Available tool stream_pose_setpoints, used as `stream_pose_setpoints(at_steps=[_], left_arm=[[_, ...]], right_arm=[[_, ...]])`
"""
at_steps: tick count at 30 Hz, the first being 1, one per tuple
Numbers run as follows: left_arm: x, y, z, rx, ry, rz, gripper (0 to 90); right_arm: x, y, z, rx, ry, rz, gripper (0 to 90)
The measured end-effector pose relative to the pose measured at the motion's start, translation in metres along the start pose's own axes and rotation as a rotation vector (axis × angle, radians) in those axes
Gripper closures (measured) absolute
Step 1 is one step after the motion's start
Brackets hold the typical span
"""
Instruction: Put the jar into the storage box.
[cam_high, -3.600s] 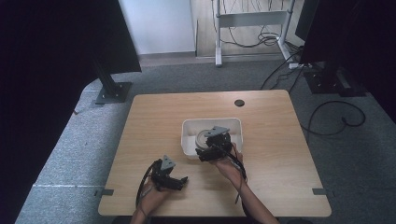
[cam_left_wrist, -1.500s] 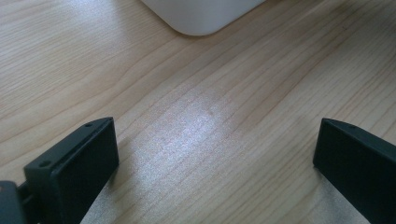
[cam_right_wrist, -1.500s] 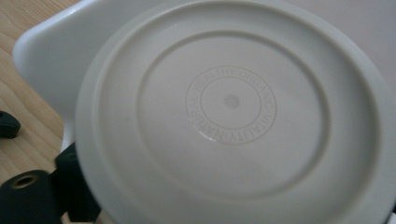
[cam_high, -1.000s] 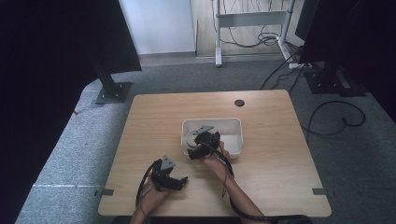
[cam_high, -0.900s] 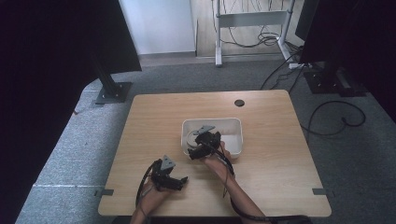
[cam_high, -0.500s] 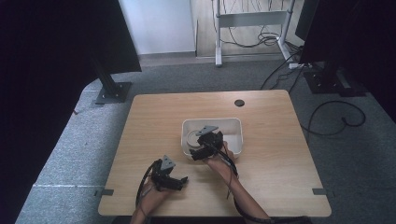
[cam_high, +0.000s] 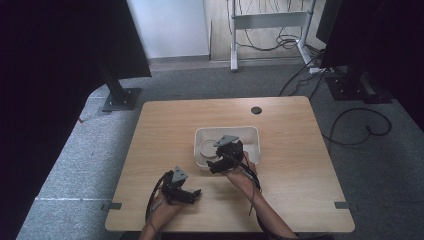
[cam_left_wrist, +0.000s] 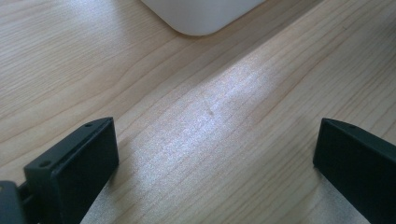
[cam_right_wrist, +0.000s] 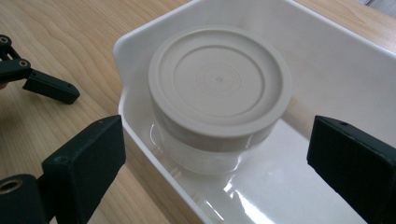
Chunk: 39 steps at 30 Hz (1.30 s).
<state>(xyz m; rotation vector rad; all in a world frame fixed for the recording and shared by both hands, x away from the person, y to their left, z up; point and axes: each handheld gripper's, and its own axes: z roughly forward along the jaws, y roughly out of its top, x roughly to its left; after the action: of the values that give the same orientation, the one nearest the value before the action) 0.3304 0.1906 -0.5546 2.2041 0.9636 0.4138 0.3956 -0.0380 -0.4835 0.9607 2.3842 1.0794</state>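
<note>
A white rectangular bin (cam_high: 251, 132) stands on the wooden table (cam_high: 295, 175), a little right of centre. Inside it, at its left end, sits a clear round jar (cam_right_wrist: 219, 93) with a beige lid, also visible as the jar (cam_high: 205, 147) in the high view. My right gripper (cam_right_wrist: 215, 135) is open over the bin's near left corner, one jaw over the table and one over the bin, the jar just ahead between them and untouched. In the high view the right gripper (cam_high: 215, 164) hovers at the bin's front edge. My left gripper (cam_high: 192, 195) rests open low over bare wood near the front.
A corner of the bin (cam_left_wrist: 201, 16) lies just ahead of the left gripper (cam_left_wrist: 215, 140). The left gripper's jaws (cam_right_wrist: 44, 84) lie left of the bin. A dark cable hole (cam_high: 256, 110) is at the table's far edge. Black stands and cables are on the floor around.
The right gripper drifted left along the bin's front edge, then came slightly back to the right. The left gripper has stayed still.
</note>
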Motion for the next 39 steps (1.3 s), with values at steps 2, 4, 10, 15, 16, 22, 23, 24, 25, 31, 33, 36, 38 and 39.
stream_pose_setpoints(at_steps=[2,4,10,15,16,22,23,24,25,31,33,36,38,39], left_arm=[[0.000,0.000,0.000,-0.001,0.000,0.000,0.0],[0.000,0.000,0.000,-0.002,0.000,-0.002,0.0],[0.000,0.000,0.000,-0.002,0.000,-0.003,0.0],[0.000,0.000,0.000,0.000,0.000,0.000,0.0],[0.000,0.000,0.000,-0.002,0.000,-0.002,0.0],[0.000,0.000,0.000,-0.001,0.000,-0.001,0.0],[0.000,0.000,0.000,-0.001,0.000,-0.001,0.0],[0.000,0.000,0.000,-0.001,0.000,-0.001,0.0],[0.000,0.000,0.000,-0.001,0.000,-0.002,0.0],[0.000,0.000,0.000,-0.002,0.000,-0.002,0.0],[0.000,0.000,0.000,-0.002,0.000,-0.002,0.0],[0.000,0.000,0.000,-0.002,0.000,-0.002,0.0],[0.000,0.000,0.000,-0.002,0.001,0.000,0.0],[0.000,0.000,0.000,-0.002,0.001,0.000,0.0]], right_arm=[[-0.001,-0.001,-0.002,0.001,-0.001,-0.001,4.1],[-0.002,-0.003,-0.004,0.000,0.000,-0.002,4.1],[-0.004,-0.007,-0.010,-0.004,0.009,-0.016,4.0],[-0.003,-0.010,-0.016,-0.010,0.013,-0.035,3.6],[-0.003,-0.010,-0.018,-0.012,0.015,-0.039,3.6],[-0.003,-0.013,-0.026,-0.022,0.020,-0.059,3.6],[-0.003,-0.013,-0.027,-0.023,0.020,-0.063,3.6],[-0.003,-0.014,-0.028,-0.021,0.019,-0.065,3.6],[-0.003,-0.014,-0.030,-0.022,0.018,-0.068,3.7],[-0.006,-0.020,-0.037,-0.022,0.019,-0.065,3.7],[-0.007,-0.023,-0.039,-0.021,0.022,-0.063,3.7],[-0.009,-0.027,-0.042,-0.021,0.022,-0.060,3.6],[-0.010,-0.029,-0.044,-0.023,0.023,-0.058,3.7],[-0.011,-0.030,-0.046,-0.024,0.022,-0.058,3.7]])
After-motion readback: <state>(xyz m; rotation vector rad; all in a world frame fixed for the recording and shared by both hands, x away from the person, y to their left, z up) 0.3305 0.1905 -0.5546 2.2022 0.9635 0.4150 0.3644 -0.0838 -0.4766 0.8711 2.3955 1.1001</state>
